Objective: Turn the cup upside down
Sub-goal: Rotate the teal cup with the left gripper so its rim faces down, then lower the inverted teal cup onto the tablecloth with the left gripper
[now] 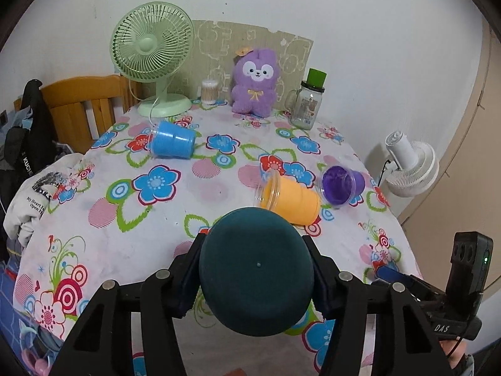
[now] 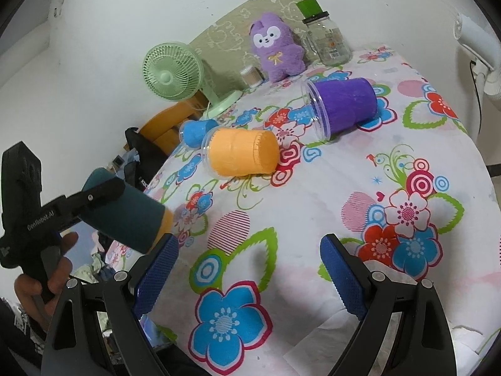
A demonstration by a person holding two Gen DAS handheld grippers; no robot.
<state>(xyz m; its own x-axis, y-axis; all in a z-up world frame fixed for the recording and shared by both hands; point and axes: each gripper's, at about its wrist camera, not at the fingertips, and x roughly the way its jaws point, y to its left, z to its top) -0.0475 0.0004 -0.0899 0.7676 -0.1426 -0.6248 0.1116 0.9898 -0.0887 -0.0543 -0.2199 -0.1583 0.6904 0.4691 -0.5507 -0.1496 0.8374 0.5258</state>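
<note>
My left tongs (image 1: 256, 269) grip the dark teal flocked cup (image 1: 256, 271) above the flower-print counter (image 1: 150, 219), its base toward the camera, near the toppled orange plastic cup (image 1: 289, 199). My right tongs (image 2: 249, 271) stand spread, holding nothing.

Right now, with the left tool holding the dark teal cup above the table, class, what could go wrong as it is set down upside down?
1. The dark teal cup hangs close to the orange cup lying on its side; lowering it may knock that cup rolling into the purple cup.
2. The left tool grips only the rounded sides, so the cup might slip.
</note>
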